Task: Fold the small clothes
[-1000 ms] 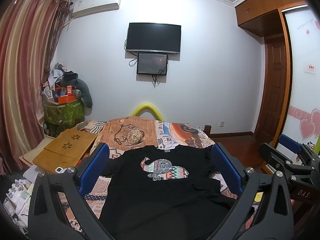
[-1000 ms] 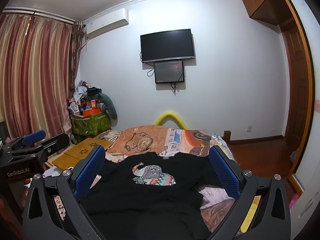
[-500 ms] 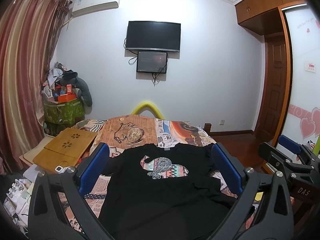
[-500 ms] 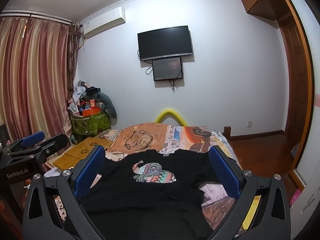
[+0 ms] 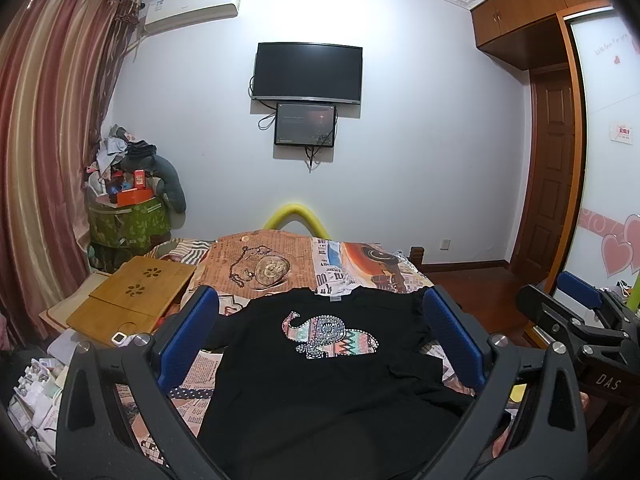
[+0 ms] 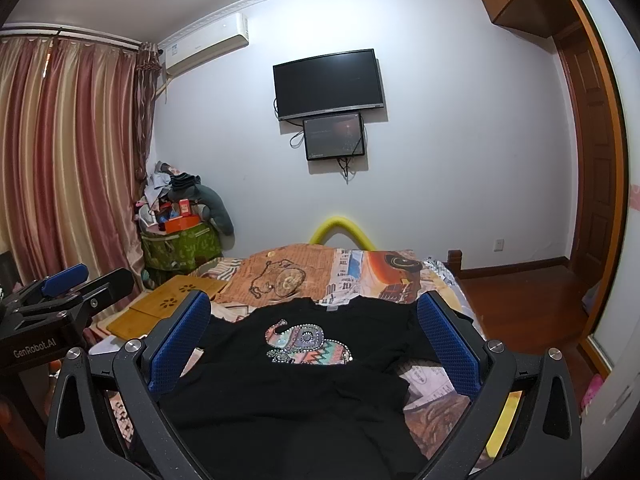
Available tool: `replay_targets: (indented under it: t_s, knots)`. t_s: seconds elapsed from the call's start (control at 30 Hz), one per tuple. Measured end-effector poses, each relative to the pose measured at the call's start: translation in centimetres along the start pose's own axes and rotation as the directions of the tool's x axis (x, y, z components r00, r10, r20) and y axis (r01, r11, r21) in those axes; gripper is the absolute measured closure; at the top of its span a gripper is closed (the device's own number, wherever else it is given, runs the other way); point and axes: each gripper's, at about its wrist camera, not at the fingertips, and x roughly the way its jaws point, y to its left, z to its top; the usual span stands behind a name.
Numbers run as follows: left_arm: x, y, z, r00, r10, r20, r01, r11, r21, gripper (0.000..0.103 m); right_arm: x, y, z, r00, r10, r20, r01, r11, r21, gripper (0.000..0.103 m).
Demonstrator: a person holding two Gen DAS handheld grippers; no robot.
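Observation:
A black T-shirt (image 5: 320, 384) with a patterned elephant print lies spread face up on the bed, collar toward the far wall; the same T-shirt (image 6: 288, 392) fills the right wrist view. My left gripper (image 5: 320, 300) hovers above its near part, open, blue pads wide apart with nothing between them. My right gripper (image 6: 314, 304) is open too, also above the shirt and empty. Each gripper shows at the edge of the other's view: the right gripper (image 5: 580, 320) at the right, the left gripper (image 6: 60, 300) at the left.
The bed carries a printed cover (image 5: 280, 256). A wooden lap desk (image 5: 132, 300) lies at its left edge, with clutter and a green bin (image 5: 124, 224) beyond. A TV (image 5: 308, 72) hangs on the far wall. A wooden door (image 5: 552, 168) and floor lie to the right.
Both views have tilted slightly, so the shirt sits a little lower in frame. The shirt has not moved and both grippers stay open.

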Motion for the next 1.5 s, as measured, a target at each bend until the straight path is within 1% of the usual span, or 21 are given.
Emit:
replay_targets:
  t_s: [0.4,1.13,1.3,1.43,1.5]
  knots:
    - [0.1,0.1,0.4,1.0,0.009,0.0,-0.009,1.0,-0.001,0.0,0.2,-0.3,-0.1,1.0,0.005,-0.006,-0.005,1.0,0.003,0.0]
    - [0.3,0.3,0.1,1.0,0.009,-0.003,-0.009,1.0,-0.002,0.0,0.3,-0.4,-0.3,1.0,0.004,-0.013,-0.004,1.0,0.005,0.0]
    - [1.4,0.4,-0.1,1.0,0.018,-0.003,-0.018,1.0,0.011,0.0,1.1,-0.8,-0.3,1.0,-0.005,-0.024,0.005,1.0,0.003,0.0]
    - [4.3,0.6,0.3,0.999,0.036,-0.02,-0.035,0.999,0.023,0.0,2.6,-1.2,-0.2,0.999,-0.025,-0.034,0.025,1.0,-0.013,0.0]
    - [6.5,0.9,0.8,0.998,0.044,-0.042,-0.042,0.999,0.028,0.0,3.6,-1.5,-0.1,0.999,-0.038,-0.035,0.037,0.999,-0.023,0.0]
